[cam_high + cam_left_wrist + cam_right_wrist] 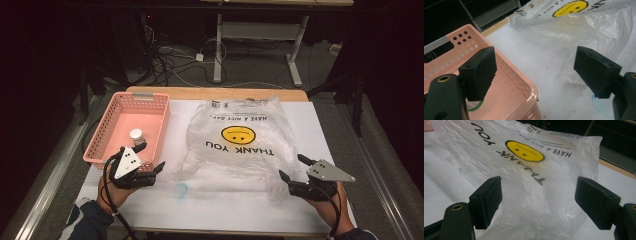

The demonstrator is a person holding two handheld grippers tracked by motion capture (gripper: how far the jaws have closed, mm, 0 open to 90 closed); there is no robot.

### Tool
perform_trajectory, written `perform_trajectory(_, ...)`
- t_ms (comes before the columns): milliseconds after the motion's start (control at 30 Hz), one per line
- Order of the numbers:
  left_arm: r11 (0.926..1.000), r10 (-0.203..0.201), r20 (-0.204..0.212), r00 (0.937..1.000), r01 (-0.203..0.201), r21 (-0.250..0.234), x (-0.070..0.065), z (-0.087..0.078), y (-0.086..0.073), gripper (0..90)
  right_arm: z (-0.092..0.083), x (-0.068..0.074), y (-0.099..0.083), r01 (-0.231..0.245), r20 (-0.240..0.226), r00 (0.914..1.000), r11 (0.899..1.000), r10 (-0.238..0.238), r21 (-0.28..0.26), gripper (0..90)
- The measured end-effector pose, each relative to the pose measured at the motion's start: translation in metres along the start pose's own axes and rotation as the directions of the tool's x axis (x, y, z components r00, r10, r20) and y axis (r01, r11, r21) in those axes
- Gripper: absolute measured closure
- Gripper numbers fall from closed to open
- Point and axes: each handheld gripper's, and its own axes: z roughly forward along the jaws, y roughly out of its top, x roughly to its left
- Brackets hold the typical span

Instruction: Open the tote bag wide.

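A clear plastic bag [240, 135] with a yellow smiley and "THANK YOU" print lies flat in the middle of the white table. At the left stands a pink perforated basket [112, 122] with a small white-capped bottle [136, 134] in it. My left gripper [151, 155] is open and straddles the basket's near right corner [527, 87]: one jaw is over the inside, the other over the table, and the first hides most of the bottle [474, 105]. My right gripper [291, 165] is open at the bag's near right corner, with crumpled film [529, 195] between its jaws.
A faint blue round mark or disc [180, 190] lies on the white table cover [235, 207] between the grippers, near the bag's mouth. The table's wooden far edge [215, 93] lies beyond the bag. A desk frame and cables are on the floor behind.
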Motion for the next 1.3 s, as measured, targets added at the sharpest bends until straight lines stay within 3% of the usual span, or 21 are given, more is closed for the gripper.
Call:
perform_trajectory(200,0.9999,0.013,-0.008,0.9999,-0.013,0.009,0.000,0.003,0.002,18.1,0.002,-0.007,0.003,0.008,0.039,0.9992,1.000,-0.008,-0.011,27.0)
perform_trajectory(367,0.9996,0.024,-0.014,0.9996,-0.024,0.016,0.004,0.004,0.001,18.1,0.012,-0.028,0.016,0.005,0.076,0.9971,1.000,-0.006,0.012,30.0)
perform_trajectory(433,0.9993,0.027,-0.024,0.9994,-0.026,0.027,0.005,0.004,0.000,18.1,0.018,-0.040,0.023,0.008,0.087,0.9962,1.000,-0.008,-0.003,33.6)
perform_trajectory(500,0.9989,0.030,-0.032,0.9990,-0.029,0.037,0.008,0.004,-0.001,18.1,0.038,-0.059,0.037,-0.004,0.085,0.9964,1.000,0.003,0.005,35.2)
perform_trajectory(567,0.9988,0.028,-0.041,0.9988,-0.026,0.040,0.011,0.003,-0.002,18.1,0.047,-0.065,0.042,0.000,0.081,0.9967,1.000,-0.001,0.013,34.8)
perform_trajectory(600,0.9990,0.024,-0.047,0.9986,-0.023,0.039,0.012,0.002,-0.003,18.1,0.068,-0.076,0.051,0.000,0.093,0.9956,0.999,-0.005,0.050,34.7)
perform_trajectory(633,0.9992,0.018,-0.044,0.9989,-0.016,0.037,0.014,0.001,-0.003,18.1,0.068,-0.076,0.051,0.000,0.093,0.9956,0.999,-0.005,0.050,34.7)
perform_trajectory(667,0.9993,0.012,-0.049,0.9987,-0.010,0.037,0.016,0.001,-0.004,18.1,0.088,-0.087,0.057,-0.030,0.072,0.9971,0.997,0.025,0.066,35.4)
perform_trajectory(700,0.9994,0.017,-0.059,0.9981,-0.015,0.032,0.018,0.000,-0.005,18.1,0.088,-0.087,0.057,-0.030,0.072,0.9971,0.997,0.025,0.066,35.4)
perform_trajectory(767,0.9993,0.015,-0.058,0.9982,-0.013,0.035,0.020,0.001,-0.006,18.1,0.107,-0.097,0.061,-0.059,0.099,0.9938,0.995,0.051,0.079,36.4)
perform_trajectory(833,0.9992,0.016,-0.058,0.9982,-0.014,0.038,0.020,0.001,-0.007,18.1,0.133,-0.110,0.062,-0.090,0.140,0.9876,0.987,0.072,0.131,37.6)
perform_trajectory(933,0.9988,0.013,-0.051,0.9986,-0.011,0.048,0.019,0.001,-0.008,18.1,0.148,-0.120,0.060,-0.121,0.164,0.9821,0.979,0.093,0.166,41.2)
perform_trajectory(1000,0.9989,0.015,-0.047,0.9988,-0.013,0.046,0.019,0.000,-0.009,18.1,0.160,-0.128,0.055,-0.157,0.175,0.9767,0.968,0.124,0.194,44.5)
perform_trajectory(1033,0.9989,0.015,-0.047,0.9988,-0.013,0.045,0.018,-0.001,-0.009,18.1,0.170,-0.132,0.049,-0.167,0.202,0.9719,0.959,0.121,0.231,51.9)
perform_trajectory(1100,0.9989,0.015,-0.044,0.9989,-0.013,0.045,0.018,-0.003,-0.011,18.2,0.178,-0.135,0.044,-0.182,0.183,0.9734,0.949,0.137,0.256,60.0)
perform_trajectory(1133,0.9989,0.015,-0.044,0.9989,-0.013,0.045,0.018,-0.003,-0.011,18.2,0.178,-0.135,0.044,-0.182,0.183,0.9734,0.949,0.137,0.256,60.0)
perform_trajectory(1167,0.9988,0.017,-0.042,0.9990,-0.015,0.046,0.018,-0.003,-0.011,18.2,0.180,-0.135,0.041,-0.183,0.189,0.9727,0.946,0.135,0.267,65.6)
perform_trajectory(1200,0.9988,0.018,-0.040,0.9990,-0.016,0.046,0.018,-0.004,-0.011,19.1,0.184,-0.135,0.037,-0.201,0.165,0.9732,0.941,0.160,0.273,76.2)
perform_trajectory(1233,0.9988,0.020,-0.040,0.9990,-0.019,0.046,0.018,-0.004,-0.011,19.1,0.184,-0.135,0.037,-0.201,0.165,0.9732,0.941,0.160,0.273,76.2)
perform_trajectory(1267,0.9988,0.022,-0.043,0.9988,-0.020,0.046,0.018,-0.005,-0.012,19.2,0.186,-0.134,0.034,-0.205,0.151,0.9745,0.931,0.166,0.301,85.6)
perform_trajectory(1300,0.9987,0.021,-0.045,0.9988,-0.019,0.047,0.018,-0.005,-0.012,19.2,0.186,-0.133,0.033,-0.204,0.156,0.9743,0.929,0.162,0.309,87.5)
